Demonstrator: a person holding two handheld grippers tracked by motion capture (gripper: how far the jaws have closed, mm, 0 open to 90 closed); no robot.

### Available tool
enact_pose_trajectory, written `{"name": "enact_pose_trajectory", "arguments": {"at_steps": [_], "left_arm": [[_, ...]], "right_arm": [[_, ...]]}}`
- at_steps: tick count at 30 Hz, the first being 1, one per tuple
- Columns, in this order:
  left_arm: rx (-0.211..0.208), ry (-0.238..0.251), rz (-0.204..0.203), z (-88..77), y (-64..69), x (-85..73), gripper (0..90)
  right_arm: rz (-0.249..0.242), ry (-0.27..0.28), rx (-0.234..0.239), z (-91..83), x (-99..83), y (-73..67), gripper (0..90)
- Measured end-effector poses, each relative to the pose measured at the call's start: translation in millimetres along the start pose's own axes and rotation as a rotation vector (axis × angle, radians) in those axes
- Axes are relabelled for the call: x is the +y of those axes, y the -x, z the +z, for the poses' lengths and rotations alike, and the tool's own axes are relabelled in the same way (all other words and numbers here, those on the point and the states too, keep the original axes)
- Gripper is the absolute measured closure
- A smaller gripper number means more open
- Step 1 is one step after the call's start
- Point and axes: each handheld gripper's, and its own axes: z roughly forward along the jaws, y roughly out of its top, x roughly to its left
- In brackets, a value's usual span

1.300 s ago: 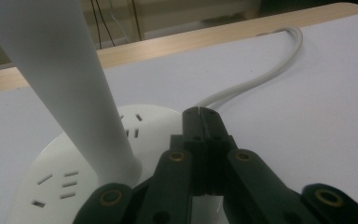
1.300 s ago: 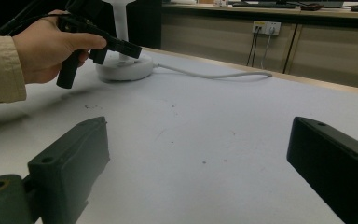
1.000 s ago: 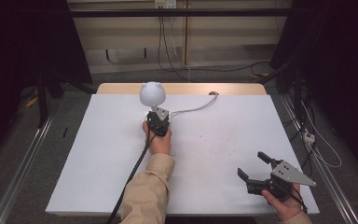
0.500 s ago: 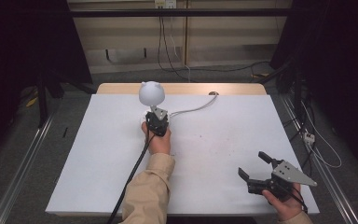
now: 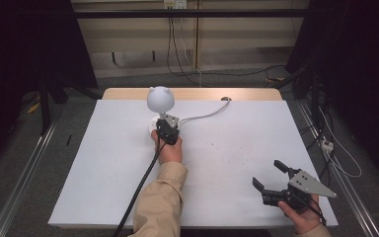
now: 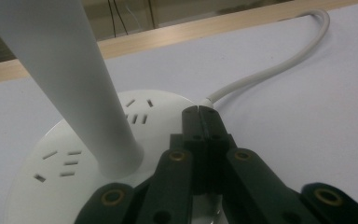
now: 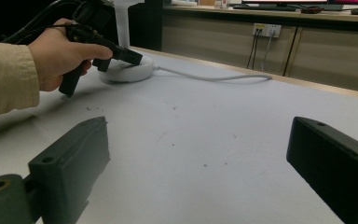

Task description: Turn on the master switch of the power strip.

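Nothing has shifted across the last second: both hands sit where they were, lamp and cord unmoved. I read that as a dwell on the lamp base, likely a press on a switch or touch pad there, not a carry.

Left gripper [image 5: 161,123]: fingers [image 6: 199,122] clenched together, nothing between them, tips resting on or just over the rim of the lamp base [image 6: 65,154], right beside where the cord [image 6: 279,65] exits. Contact vs. hairline gap: cannot tell from the left gripper view. Lamp stem [image 6: 70,79] stands just left of the fingers there; the round lamp head [image 5: 160,98] sits just beyond them in the high view.

Right gripper [image 5: 271,178]: fingers [image 7: 70,158] released, spread wide, empty, parked well apart from the lamp over bare bench [image 5: 227,163]. Looks idle.

Count:
- 1 lamp (base, stem, head), far side of the bench
- 1 white cord, running from the base off the back edge
- 2 grippers, 1 per hand
- 3 groups of socket-like slots visible on the base top

Next move probably depends on whether the lamp lights; the head looks unlit now.
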Motion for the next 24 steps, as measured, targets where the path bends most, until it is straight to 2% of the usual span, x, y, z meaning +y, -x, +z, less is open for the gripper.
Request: {"name": "enact_pose_trajectory", "arguments": {"at_steps": [3,5,6,9,11,14,16,17,19,22,23,24], "left_arm": [[0.007,0.002,0.005,-0.2,0.9,-0.5,90.0],[0.002,0.006,-0.008,-0.4,0.4,-0.7,90.0],[0.000,0.006,0.001,-0.5,0.1,-0.3,90.0],[-0.013,0.022,-0.020,-3.3,-2.2,1.2,90.0],[-0.039,0.028,-0.054,-3.3,-1.2,1.7,88.2],[-0.037,0.020,-0.044,-4.2,-0.5,1.4,87.3],[-0.053,0.043,-0.047,-5.7,1.3,1.9,86.0],[-0.047,0.047,-0.037,-7.3,2.8,3.2,86.0],[-0.061,0.057,-0.051,-10.2,4.5,4.8,85.5],[-0.059,0.051,-0.049,-14.8,5.1,6.7,81.6],[-0.058,0.060,-0.064,-15.7,5.6,7.2,81.6],[-0.052,0.056,-0.052,-17.7,4.6,8.2,79.5]], "right_arm": [[-0.003,0.003,0.003,0.5,0.7,-0.7,5.4],[-0.001,0.003,0.003,0.8,0.9,-0.8,5.4],[0.001,0.002,0.005,1.8,0.4,-0.6,5.4],[0.002,-0.005,0.008,3.0,-1.1,0.1,5.4],[0.003,-0.004,0.007,3.7,-1.5,0.9,5.4],[0.002,-0.005,0.006,3.6,-1.4,1.2,5.4],[0.001,-0.004,0.004,3.0,-1.2,1.1,5.4],[0.001,-0.004,0.004,3.0,-1.2,1.1,5.4],[0.000,-0.003,0.005,2.5,-1.0,0.9,5.4],[-0.004,-0.003,0.005,1.5,-0.7,-0.2,5.4],[-0.004,-0.003,0.005,1.5,-0.7,-0.2,5.4],[-0.003,-0.003,0.002,0.8,-0.6,-0.4,5.4]]}}
